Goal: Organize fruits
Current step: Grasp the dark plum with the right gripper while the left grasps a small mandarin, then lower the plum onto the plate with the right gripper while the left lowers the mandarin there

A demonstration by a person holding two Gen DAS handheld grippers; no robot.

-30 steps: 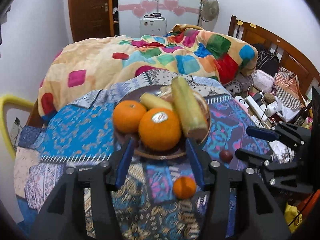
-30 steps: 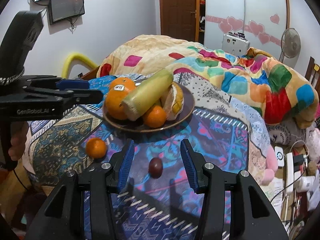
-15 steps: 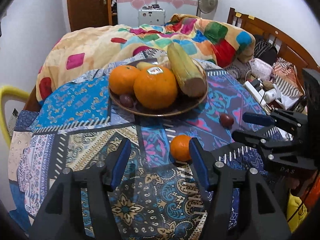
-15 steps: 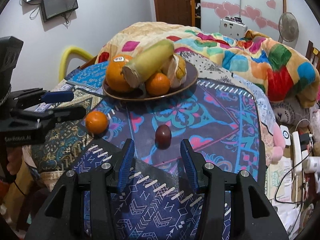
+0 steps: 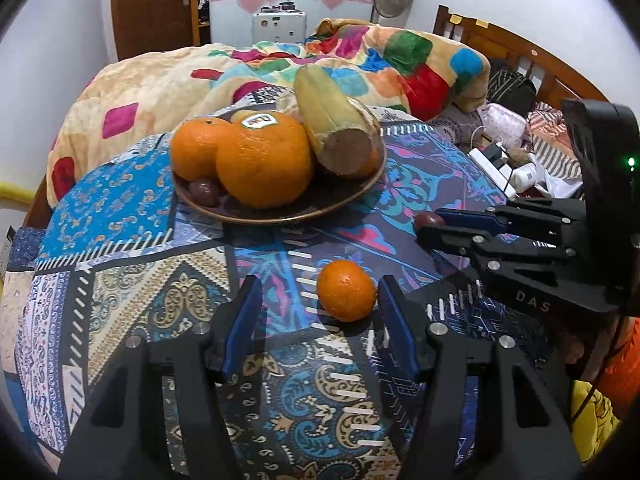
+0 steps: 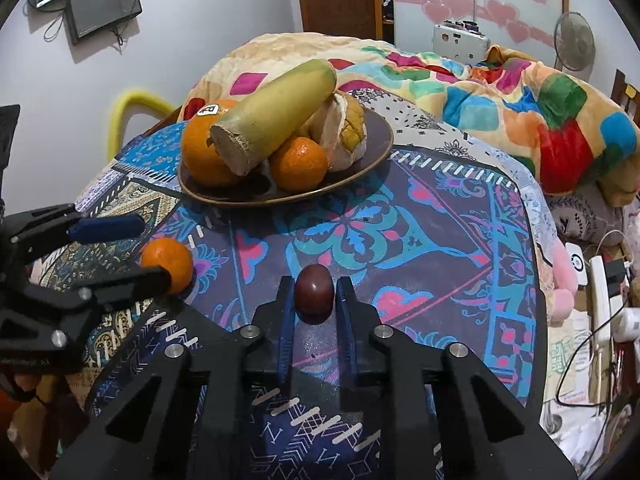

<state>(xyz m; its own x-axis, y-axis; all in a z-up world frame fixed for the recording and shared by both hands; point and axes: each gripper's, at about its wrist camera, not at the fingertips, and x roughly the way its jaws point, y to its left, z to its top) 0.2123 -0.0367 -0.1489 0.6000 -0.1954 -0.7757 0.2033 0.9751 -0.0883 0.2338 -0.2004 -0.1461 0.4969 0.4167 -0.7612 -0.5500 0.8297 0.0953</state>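
We had two loose fruits on the patterned tablecloth [image 5: 120,216], both short of the brown plate [image 5: 280,216] that held the big oranges [image 5: 262,168] and the long yellow-green stalk [image 5: 332,120]. Each claw had its own fruit straight ahead of it, and that settled which hand did what.

The left claw [image 5: 320,312] stood wide open with the small tangerine [image 5: 346,290] between its fingers, lying close against the right-hand finger [image 5: 394,320] and well apart from the left-hand one; as we read it, the grip would close off-centre unless we slid a little to the right first.

The right claw [image 6: 314,296] had drawn in on the dark plum [image 6: 314,294], its fingers at either flank of the fruit. It looked held, though we could not say how firmly. The plum stood with its long axis running away from us, along the fingers.

From both claws the plate lay ahead, farther up the table.
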